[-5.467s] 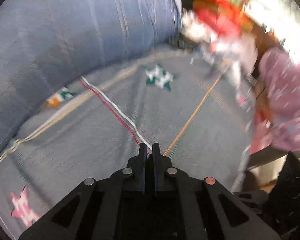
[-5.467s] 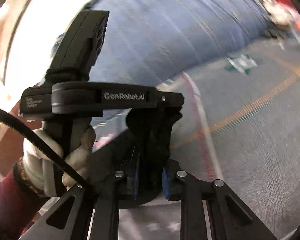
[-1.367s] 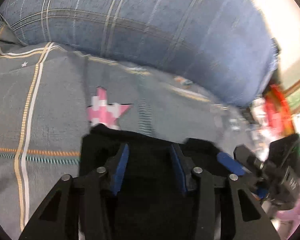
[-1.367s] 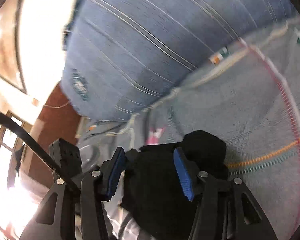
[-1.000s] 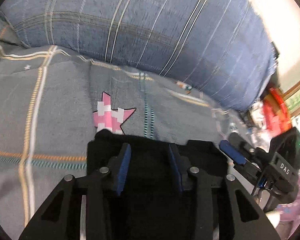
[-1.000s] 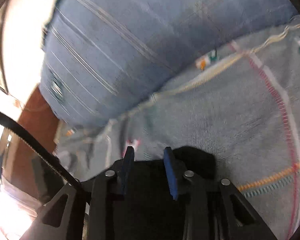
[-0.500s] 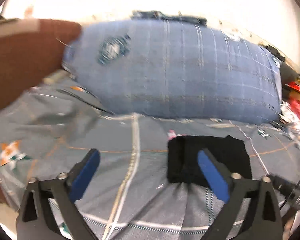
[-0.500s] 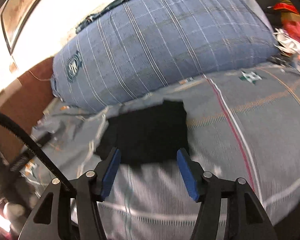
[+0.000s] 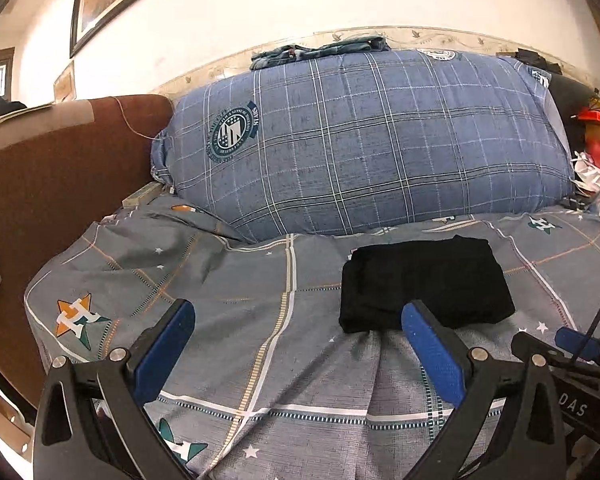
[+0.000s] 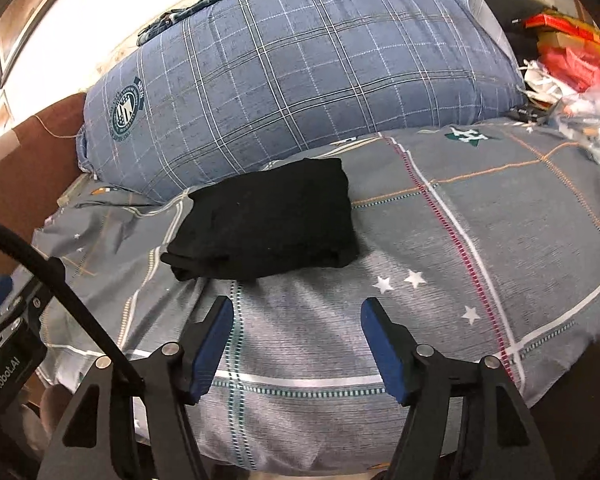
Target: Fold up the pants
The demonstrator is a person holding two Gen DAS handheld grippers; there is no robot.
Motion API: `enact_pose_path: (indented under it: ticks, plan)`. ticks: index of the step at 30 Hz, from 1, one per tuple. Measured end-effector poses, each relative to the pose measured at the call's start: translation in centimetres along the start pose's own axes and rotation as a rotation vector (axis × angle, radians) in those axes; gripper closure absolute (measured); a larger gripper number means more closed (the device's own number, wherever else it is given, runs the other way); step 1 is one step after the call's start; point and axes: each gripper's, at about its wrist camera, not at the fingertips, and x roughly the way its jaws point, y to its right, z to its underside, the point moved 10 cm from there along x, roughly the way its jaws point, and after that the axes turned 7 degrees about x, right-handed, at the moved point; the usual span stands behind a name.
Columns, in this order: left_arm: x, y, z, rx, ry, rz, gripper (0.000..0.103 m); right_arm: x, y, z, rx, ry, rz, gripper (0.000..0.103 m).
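Observation:
The black pants [image 9: 426, 282] lie folded into a compact rectangle on the grey patterned bedsheet [image 9: 236, 304], just in front of a big blue plaid pillow. They also show in the right wrist view [image 10: 266, 222]. My left gripper [image 9: 298, 322] is open wide and empty, held back from the bed, with the pants ahead and to its right. My right gripper [image 10: 296, 318] is open and empty, hovering short of the near edge of the pants. Neither gripper touches the pants.
A large blue plaid pillow [image 9: 364, 140] lies against the wall behind the pants. A brown headboard [image 9: 56, 168] stands at the left. Red bags and clutter [image 10: 560, 64] pile at the right end of the bed. The right gripper's body shows at the left view's right edge [image 9: 568, 364].
Both grippers have opened, let go of the folded pants and pulled back from the bed. The pants now lie alone on the sheet.

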Motion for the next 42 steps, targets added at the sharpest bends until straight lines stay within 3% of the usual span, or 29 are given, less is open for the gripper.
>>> enact_pose_path:
  ticks: [7,19,30,42]
  plan:
    - [0.9,0.0,1.0,-0.058,-0.061,0.066,0.0,0.4,0.4,0.2,-0.041,0.006,0.058,0.031]
    - [-0.4,-0.1,-0.1,-0.112,0.001,0.118,0.0,0.5,-0.3,0.7,-0.084,0.0,0.041,0.029]
    - [2.4,2.4,4.3,-0.097,-0.232,0.252,0.0,1.3,-1.0,1.6,-0.113,-0.033,0.048,0.028]
    - [3.7,3.4,6.3,-0.1,-0.311,0.285,0.0,2.2,-0.8,2.5,-0.114,-0.072,0.068,0.027]
